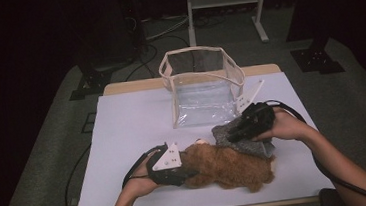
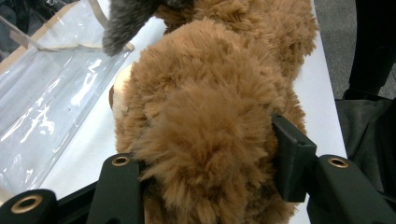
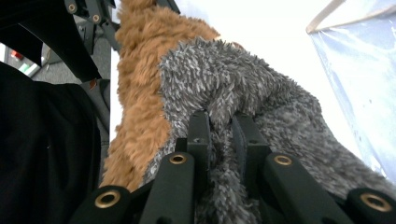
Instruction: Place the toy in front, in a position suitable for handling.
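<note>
A brown plush bear (image 1: 229, 169) lies on its side on the white table (image 1: 128, 133), near the front. My left gripper (image 1: 184, 170) is shut on one end of it; in the left gripper view the brown plush bear (image 2: 210, 116) bulges between the two black jaws. A grey fuzzy cloth (image 1: 239, 140) drapes over the bear's far right side. My right gripper (image 1: 234, 134) is shut on a fold of it. The right gripper view has the grey fuzzy cloth (image 3: 233, 88) pinched between the jaws, with the brown bear (image 3: 140, 70) behind it.
A clear plastic bag with cream trim (image 1: 203, 83) stands open at the back of the table, just beyond the right hand. Cables trail from both grippers off the front edge. A metal stand (image 1: 225, 1) is on the floor behind.
</note>
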Tool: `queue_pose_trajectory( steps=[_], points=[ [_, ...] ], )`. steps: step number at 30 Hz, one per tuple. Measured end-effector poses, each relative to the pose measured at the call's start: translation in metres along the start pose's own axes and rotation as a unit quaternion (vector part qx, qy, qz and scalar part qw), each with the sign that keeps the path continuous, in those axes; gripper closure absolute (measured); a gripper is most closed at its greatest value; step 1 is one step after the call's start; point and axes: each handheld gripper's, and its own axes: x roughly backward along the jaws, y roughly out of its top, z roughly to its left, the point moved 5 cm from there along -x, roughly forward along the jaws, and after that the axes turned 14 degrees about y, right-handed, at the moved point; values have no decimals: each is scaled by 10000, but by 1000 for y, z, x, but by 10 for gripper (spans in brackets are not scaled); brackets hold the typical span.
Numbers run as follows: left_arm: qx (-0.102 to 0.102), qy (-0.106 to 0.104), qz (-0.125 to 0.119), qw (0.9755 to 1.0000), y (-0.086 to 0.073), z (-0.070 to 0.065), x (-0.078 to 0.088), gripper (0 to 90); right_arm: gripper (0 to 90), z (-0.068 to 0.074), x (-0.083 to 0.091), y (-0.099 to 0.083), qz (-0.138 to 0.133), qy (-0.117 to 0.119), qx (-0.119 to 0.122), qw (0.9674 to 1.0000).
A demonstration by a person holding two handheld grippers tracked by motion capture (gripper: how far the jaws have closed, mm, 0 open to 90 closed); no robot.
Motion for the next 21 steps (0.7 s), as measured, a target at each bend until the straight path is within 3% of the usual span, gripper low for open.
queue_pose_trajectory(
  steps=[3,9,13,16,18,19,20,21],
  points=[
    [-4,11,-7,10000,2,0,-1,470,784,3,5,-8,-126,-22,-28,9999],
    [28,-24,37,10000,1,3,-2,470,783,8,26,-35,-409,-300,-142,9986],
    [14,-19,25,10000,2,3,-2,469,783,9,32,-41,-565,-345,-214,9976],
    [-1,-23,50,10000,4,4,-3,469,782,14,34,-34,-670,-327,-99,9972],
    [13,-29,39,10000,5,5,-5,470,782,21,34,-21,-712,-324,80,9969],
    [36,-43,49,10000,6,6,-6,470,782,28,33,-7,-722,-307,283,9965],
    [36,-43,49,10000,6,6,-6,470,782,28,33,-7,-722,-307,283,9965],
    [39,-54,37,10000,8,6,-8,470,781,34,28,8,-689,-265,465,9962]
  ],
)
